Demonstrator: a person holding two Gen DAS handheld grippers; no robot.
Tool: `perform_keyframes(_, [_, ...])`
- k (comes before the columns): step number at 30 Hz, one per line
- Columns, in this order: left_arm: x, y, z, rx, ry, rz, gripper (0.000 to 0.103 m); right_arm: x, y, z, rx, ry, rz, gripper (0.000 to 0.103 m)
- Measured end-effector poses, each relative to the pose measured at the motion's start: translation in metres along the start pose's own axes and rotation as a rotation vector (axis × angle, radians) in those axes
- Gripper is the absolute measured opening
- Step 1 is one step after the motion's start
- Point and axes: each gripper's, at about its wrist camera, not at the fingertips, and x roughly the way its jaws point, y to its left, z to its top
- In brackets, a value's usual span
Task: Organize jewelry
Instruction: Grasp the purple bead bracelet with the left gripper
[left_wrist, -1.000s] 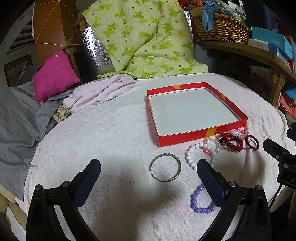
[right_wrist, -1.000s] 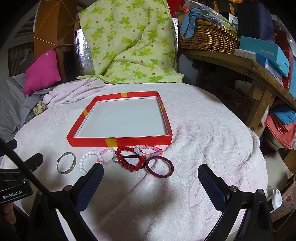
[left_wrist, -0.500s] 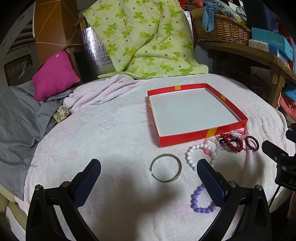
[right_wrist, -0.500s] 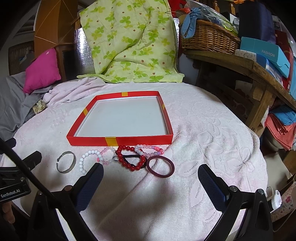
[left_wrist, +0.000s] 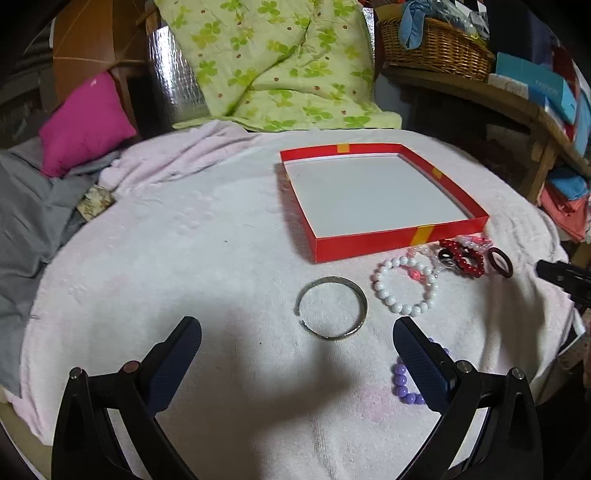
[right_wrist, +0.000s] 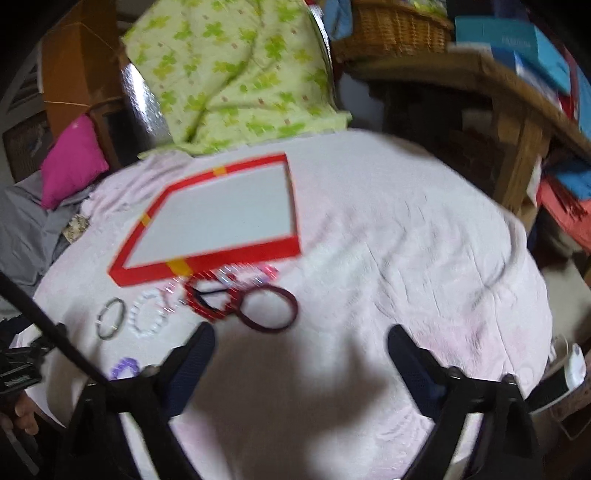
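Observation:
An empty red tray (left_wrist: 369, 245) with a white floor sits on the pink towel; it also shows in the right wrist view (right_wrist: 240, 254). In front of it lie a silver bangle (left_wrist: 331, 308), a white bead bracelet (left_wrist: 404, 290), a red bead bracelet (left_wrist: 463, 256), a dark red ring bracelet (left_wrist: 501, 261) and a purple bead bracelet (left_wrist: 404, 384). My left gripper (left_wrist: 297, 349) is open just short of the bangle. My right gripper (right_wrist: 301, 350) is open, just short of the dark red ring bracelet (right_wrist: 267, 308) and the red bead bracelet (right_wrist: 210, 301).
A green quilt (left_wrist: 273, 62) and a magenta cushion (left_wrist: 86, 134) lie behind the table. A wooden shelf (left_wrist: 480, 96) with a wicker basket (left_wrist: 432, 48) and boxes stands at the right. Grey cloth (left_wrist: 26, 221) hangs at the left edge.
Both grippers have moved forward toward the jewelry. The right wrist view has swung and tilted and is blurred by motion. Nothing was taken hold of.

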Motion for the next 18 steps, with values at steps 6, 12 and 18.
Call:
perform_keyframes(6, [0.014,0.008,-0.002,-0.03,0.043,-0.015,0.103,0.032,-0.006,0.007,0.048,0.087,0.067,0.054])
perform_keyframes(12, [0.025,0.013,-0.005,-0.022,0.066,-0.01,0.101,0.058,0.018,0.02,-0.056,0.096,-0.034,0.04])
perform_keyframes(18, [0.019,0.003,-0.005,-0.011,0.077,-0.174,0.093,0.075,0.023,0.021,-0.095,0.128,-0.087,0.015])
